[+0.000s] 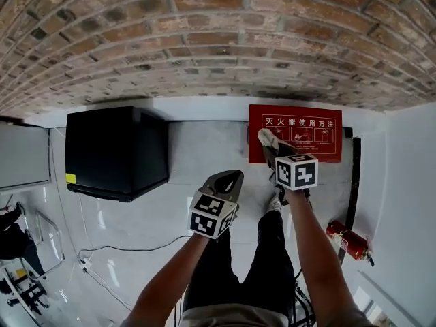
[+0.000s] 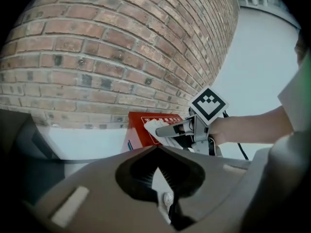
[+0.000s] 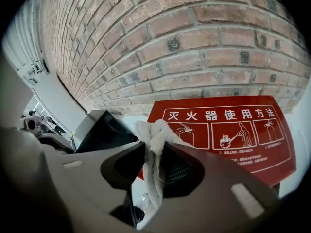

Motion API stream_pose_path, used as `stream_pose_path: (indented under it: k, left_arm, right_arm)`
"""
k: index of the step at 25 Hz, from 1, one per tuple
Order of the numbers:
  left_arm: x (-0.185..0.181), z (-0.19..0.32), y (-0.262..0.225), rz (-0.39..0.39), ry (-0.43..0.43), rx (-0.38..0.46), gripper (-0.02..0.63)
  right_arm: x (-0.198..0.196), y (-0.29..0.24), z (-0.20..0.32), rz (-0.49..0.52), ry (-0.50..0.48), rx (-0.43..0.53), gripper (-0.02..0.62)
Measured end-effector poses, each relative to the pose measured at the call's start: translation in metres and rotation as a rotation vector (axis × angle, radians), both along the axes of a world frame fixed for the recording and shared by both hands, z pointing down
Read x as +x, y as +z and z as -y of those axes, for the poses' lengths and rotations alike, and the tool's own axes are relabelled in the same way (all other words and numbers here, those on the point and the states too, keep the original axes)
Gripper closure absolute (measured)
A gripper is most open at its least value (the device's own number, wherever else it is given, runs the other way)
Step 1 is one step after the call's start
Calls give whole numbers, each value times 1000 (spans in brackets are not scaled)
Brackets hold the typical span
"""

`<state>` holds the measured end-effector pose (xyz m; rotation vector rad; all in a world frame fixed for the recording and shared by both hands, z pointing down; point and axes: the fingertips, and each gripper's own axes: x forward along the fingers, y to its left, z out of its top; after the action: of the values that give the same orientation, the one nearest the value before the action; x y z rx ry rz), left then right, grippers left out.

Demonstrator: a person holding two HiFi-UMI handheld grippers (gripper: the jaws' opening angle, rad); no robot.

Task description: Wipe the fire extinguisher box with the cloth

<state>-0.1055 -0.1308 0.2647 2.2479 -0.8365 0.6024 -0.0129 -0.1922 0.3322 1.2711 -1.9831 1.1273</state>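
The red fire extinguisher box (image 1: 306,133) stands on the floor against the brick wall, with white print and pictures on its top (image 3: 228,125). My right gripper (image 1: 271,146) is shut on a white cloth (image 1: 267,137) and hovers over the box's left part. In the right gripper view the cloth (image 3: 154,130) bulges out between the jaws (image 3: 156,147). My left gripper (image 1: 235,176) hangs left of the box over the floor, shut with nothing in it (image 2: 156,149). In the left gripper view the cloth (image 2: 151,125) shows in front of the box (image 2: 138,132).
A black cabinet (image 1: 116,152) stands left of the box against the brick wall (image 1: 218,46). A red fire extinguisher (image 1: 349,240) lies on the floor at the right beside a white wall. Cables (image 1: 102,251) run over the floor at the left. The person's legs (image 1: 269,251) are below the grippers.
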Motion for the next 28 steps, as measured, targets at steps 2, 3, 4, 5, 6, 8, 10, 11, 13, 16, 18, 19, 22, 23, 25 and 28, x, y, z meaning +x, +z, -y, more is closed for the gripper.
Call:
stream_pose_path:
  k: [2,3,4,5,6,8,10,11,13,16,18,19,22,23,25,28]
  left_arm:
    - [-11,-1,7,-10,16,1,605]
    - [-16,-1,11,-16,24,3,604]
    - [-19,0,15,-21,30,7,606]
    - [-23,1,20,-23,34,11,605]
    - [-27,2,24,-22,34,16,605]
    - [-37,5,32,-17,24,25,605]
    - [-48,9,38,-11,-3,32,606]
    - [-53,9,40,-8,-20,36,605]
    - [-63,7,42,1,-52,43,605]
    - [-72,-3,43,12,-97,59,606]
    - [-74,-13,44,16,-125,75,604]
    - [-75,-19,46,20,-137,84,605]
    - [-70,-34,63,35,-158,111,605]
    - [-67,-37,71,40,-159,122,604]
    - [-59,-41,88,46,-151,147,606]
    - [-45,-42,109,42,-121,197,604]
  right_arm:
    - [-10,0,2,-6,13,10,472]
    - [-16,-1,3,-9,16,18,472]
    - [-21,-1,5,-11,17,27,471]
    - [-27,-2,6,-11,19,37,471]
    - [-34,-3,6,-6,21,46,471]
    - [-48,-3,5,16,27,64,472]
    - [-63,-3,4,56,23,80,472]
    - [-71,-4,2,81,15,88,472]
    - [-87,-8,-4,133,-5,113,472]
    - [-102,-24,-19,187,-36,184,471]
    - [-107,-33,-34,215,-64,235,471]
    - [-108,-35,-44,231,-79,254,472]
    - [-105,-21,-75,271,-131,289,471]
    - [-103,-11,-82,278,-147,304,471]
    - [-95,11,-92,273,-175,357,471]
    - [-79,37,-93,228,-205,488,471]
